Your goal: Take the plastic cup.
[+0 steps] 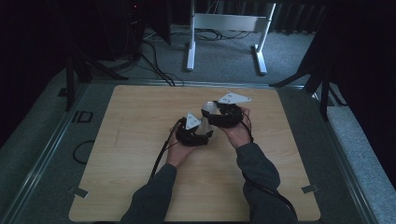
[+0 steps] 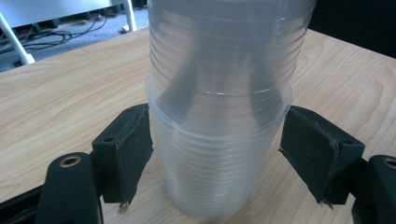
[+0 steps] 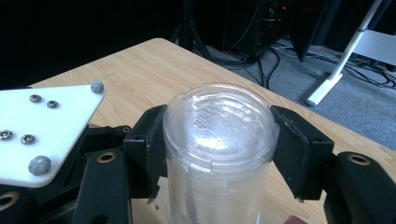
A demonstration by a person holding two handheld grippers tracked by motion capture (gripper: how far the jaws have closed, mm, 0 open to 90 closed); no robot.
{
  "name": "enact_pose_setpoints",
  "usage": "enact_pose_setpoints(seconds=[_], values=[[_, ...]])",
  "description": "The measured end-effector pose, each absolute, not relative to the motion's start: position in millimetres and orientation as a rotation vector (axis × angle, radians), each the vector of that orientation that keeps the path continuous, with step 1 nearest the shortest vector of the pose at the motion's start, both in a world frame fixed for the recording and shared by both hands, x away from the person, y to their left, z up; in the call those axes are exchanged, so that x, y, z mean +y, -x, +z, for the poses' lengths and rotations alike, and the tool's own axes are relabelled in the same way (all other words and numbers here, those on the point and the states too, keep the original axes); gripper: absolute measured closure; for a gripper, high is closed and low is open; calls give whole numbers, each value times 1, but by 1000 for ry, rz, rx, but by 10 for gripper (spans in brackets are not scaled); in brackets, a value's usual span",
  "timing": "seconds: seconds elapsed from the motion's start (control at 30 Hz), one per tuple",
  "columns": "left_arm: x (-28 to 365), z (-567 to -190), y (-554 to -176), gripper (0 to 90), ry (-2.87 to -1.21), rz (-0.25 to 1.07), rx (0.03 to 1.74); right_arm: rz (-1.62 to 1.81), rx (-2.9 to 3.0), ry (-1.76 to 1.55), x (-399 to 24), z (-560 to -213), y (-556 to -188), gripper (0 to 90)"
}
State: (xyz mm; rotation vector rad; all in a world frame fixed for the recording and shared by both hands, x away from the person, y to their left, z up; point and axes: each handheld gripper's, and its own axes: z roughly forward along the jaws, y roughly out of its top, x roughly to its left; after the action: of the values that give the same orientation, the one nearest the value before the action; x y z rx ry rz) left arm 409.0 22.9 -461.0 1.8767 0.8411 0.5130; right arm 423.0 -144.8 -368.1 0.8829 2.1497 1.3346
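Observation:
A stack of clear ribbed plastic cups (image 1: pixel 208 110) is held over the middle of the wooden table (image 1: pixel 135 154), between the two hand-held grippers. In the right gripper view, my right gripper (image 3: pixel 217 149) is shut on the end cup (image 3: pixel 217 126), both pads pressed to its wall below the embossed base. In the left gripper view, my left gripper (image 2: pixel 217 154) brackets the other end of the cup stack (image 2: pixel 219 93). Its pads stand just off the tapered wall, under a rim. The left gripper (image 1: pixel 201 131) sits below and left of the right gripper (image 1: pixel 211 115).
The left gripper's white three-cornered plate (image 3: pixel 42 126) lies close beside the right jaws. Cables (image 1: pixel 161 154) trail from both grippers across the table toward the person. A white desk frame (image 1: pixel 224 37) stands on the carpet beyond the far edge.

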Motion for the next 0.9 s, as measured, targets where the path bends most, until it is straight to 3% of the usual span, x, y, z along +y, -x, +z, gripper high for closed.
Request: enact_pose_setpoints(seconds=[0.7,0.9], values=[[24,-460,-408,297,-1869,529,832,1352,2132,-910,-148,-363,-425,393],[22,-461,-410,241,-1862,508,830,1374,2142,-930,-149,-365,-426,393]])
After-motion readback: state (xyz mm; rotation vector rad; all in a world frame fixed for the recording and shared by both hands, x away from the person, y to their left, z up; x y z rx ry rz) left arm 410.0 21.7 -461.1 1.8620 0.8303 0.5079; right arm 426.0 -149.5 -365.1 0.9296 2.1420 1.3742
